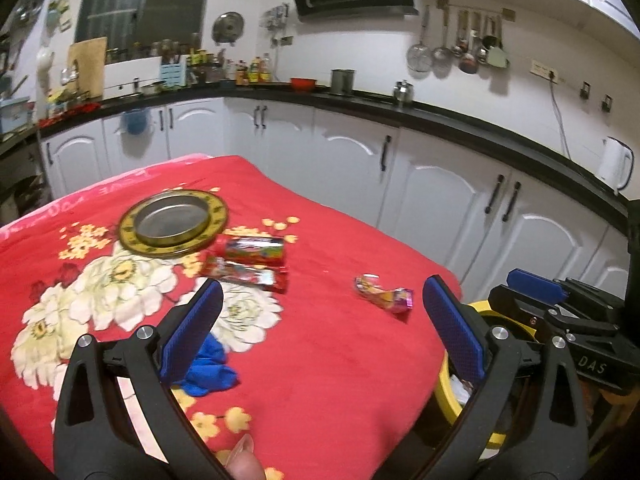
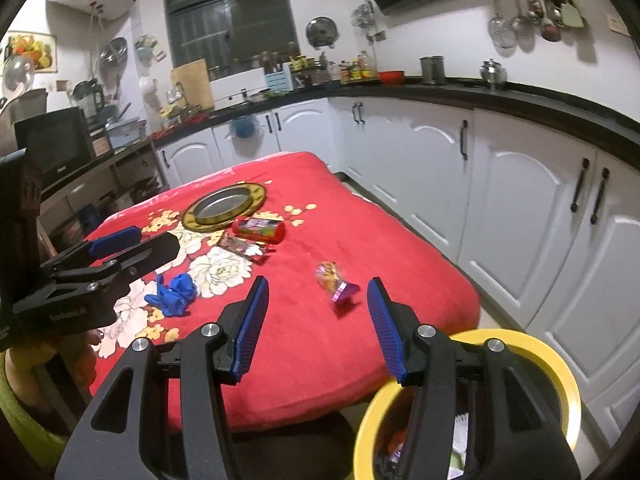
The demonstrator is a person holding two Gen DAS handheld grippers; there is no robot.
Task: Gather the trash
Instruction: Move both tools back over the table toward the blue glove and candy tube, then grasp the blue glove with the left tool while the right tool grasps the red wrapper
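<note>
On the red flowered blanket (image 2: 320, 340) that covers the table, the trash lies spread out where I can reach it. My right gripper (image 2: 316, 320) hangs over the near edge with its two blue pads apart and nothing between them. My left gripper (image 1: 322, 328) is open wide too, and it holds nothing. I think both are empty because they are getting ready to pick up the next piece. A crumpled candy wrapper (image 2: 335, 284) lies near the right edge of the table, just ahead of my right gripper, so it looks like the easy one to take next. Two red snack packets (image 1: 250, 260) lie side by side in the middle, and the far one touches the round metal plate (image 1: 174, 222) with the yellow rim. That plate sits toward the far edge. A blue glove (image 2: 174, 294) is bunched up toward the left side of the near edge, close to my left gripper. The yellow bin (image 2: 560, 376) stands on the floor by the near right corner, just below the table edge. I think it is put there so trash can go in with a short move.
</note>
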